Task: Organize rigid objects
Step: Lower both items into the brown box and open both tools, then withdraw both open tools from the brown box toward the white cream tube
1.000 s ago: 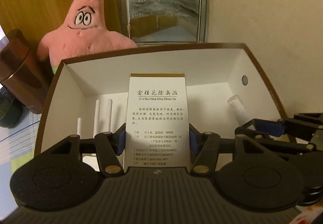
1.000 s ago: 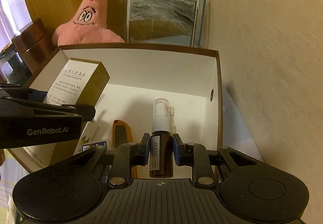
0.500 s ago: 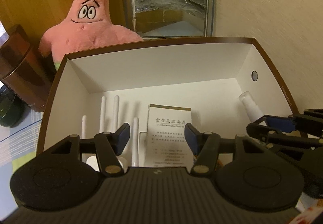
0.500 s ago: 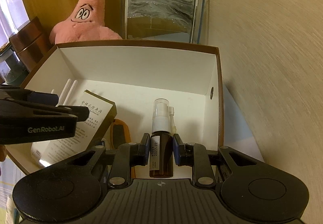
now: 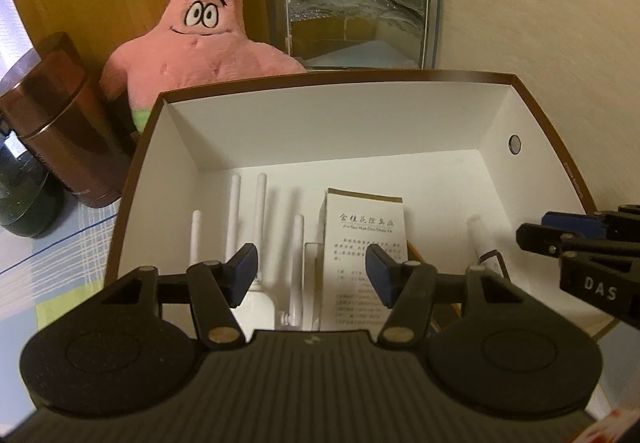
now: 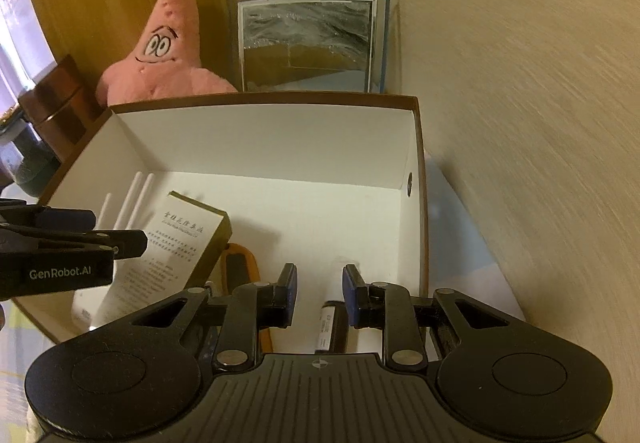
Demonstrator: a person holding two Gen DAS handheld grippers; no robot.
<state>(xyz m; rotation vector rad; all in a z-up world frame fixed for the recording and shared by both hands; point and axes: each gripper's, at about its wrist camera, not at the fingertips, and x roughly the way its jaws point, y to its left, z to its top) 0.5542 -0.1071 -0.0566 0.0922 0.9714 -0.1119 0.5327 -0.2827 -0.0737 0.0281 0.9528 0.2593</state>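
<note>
A brown-rimmed white storage box sits by the wall. Inside lie a white printed carton, a white router with several antennas, an orange utility knife and a brown spray bottle. My left gripper is open above the box, over the carton. My right gripper is open above the spray bottle, which lies in the box's near right part, mostly hidden under the gripper.
A pink starfish plush and a framed picture lean behind the box. A brown canister and a dark round object stand to the left. The wall runs close along the right.
My left gripper let go of the carton, which now lies in the box, and drew back. My right gripper opened and released the spray bottle into the box.
</note>
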